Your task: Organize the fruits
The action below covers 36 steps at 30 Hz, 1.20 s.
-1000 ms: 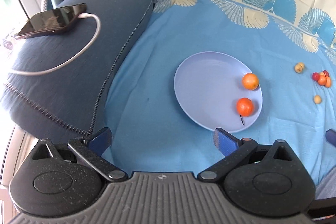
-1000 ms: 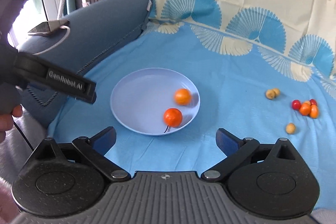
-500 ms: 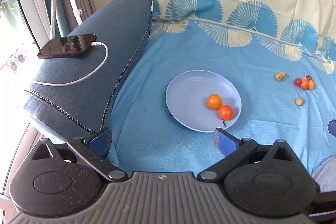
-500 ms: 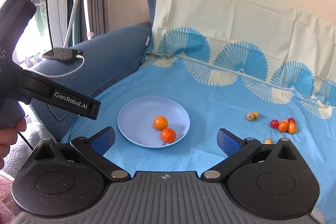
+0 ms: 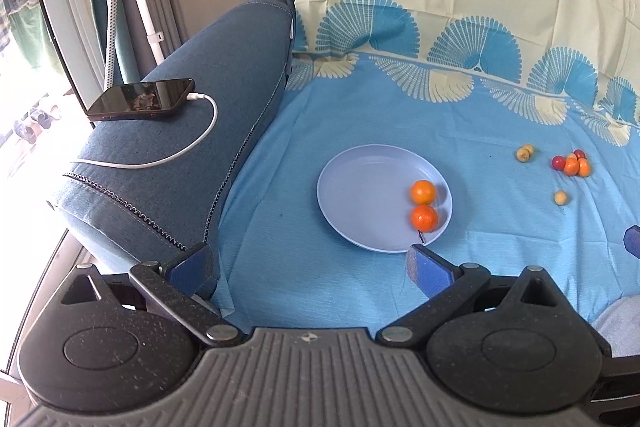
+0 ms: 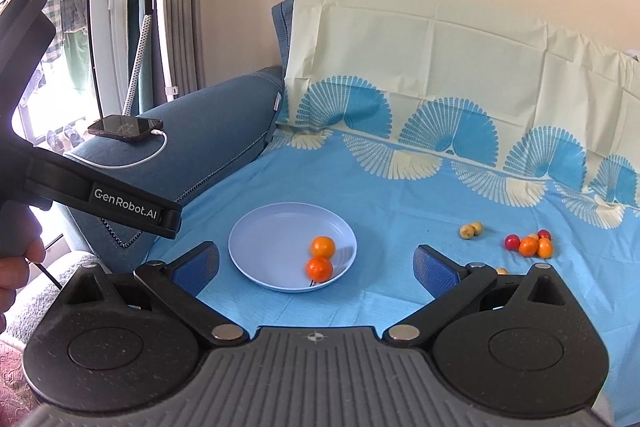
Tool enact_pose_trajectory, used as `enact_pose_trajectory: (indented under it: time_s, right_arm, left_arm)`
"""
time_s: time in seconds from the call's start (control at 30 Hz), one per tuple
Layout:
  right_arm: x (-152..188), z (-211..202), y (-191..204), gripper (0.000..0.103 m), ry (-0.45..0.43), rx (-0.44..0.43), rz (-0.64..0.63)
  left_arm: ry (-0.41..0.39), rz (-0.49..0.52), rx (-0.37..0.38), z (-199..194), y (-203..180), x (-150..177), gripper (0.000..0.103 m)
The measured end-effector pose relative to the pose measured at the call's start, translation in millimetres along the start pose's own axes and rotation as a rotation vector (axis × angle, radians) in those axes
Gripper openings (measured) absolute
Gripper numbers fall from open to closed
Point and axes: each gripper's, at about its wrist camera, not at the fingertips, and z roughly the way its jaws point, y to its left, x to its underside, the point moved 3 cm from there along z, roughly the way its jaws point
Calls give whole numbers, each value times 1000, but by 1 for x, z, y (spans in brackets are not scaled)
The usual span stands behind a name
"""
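Both tongs are pulling back from the plate point(image 5: 360, 187), which is looking smaller in each view than a second ago. From the left wrist, two oranges point(image 5: 423, 205) are sitting together against the plate's right rim, likely rolled downhill, while the left tongs point(image 5: 308, 265) are hanging wide and holding nothing. From the right wrist, the right tongs point(image 6: 316, 265) are gaping equally wide and empty, and the small fruits point(image 6: 530, 245) are lying loose on the sofa cover point(image 6: 420, 219), well apart from the plate.

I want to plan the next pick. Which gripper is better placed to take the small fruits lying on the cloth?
Probably the right gripper: it is open and empty, and the small fruits lie off to its right side. The left gripper, also open, is farther left, facing the plate.
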Motion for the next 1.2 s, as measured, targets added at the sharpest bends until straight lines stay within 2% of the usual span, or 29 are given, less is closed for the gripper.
enact_pose_trajectory:
  time_s: [0.6,1.2]
  right_arm:
    - [-2,4,10,102,12,2,-41]
    - [0,13,6,102,40,1,-10]
  left_arm:
    - [17,-14,9,8,9,3,103]
    - [37,8,3,17,3,3,103]
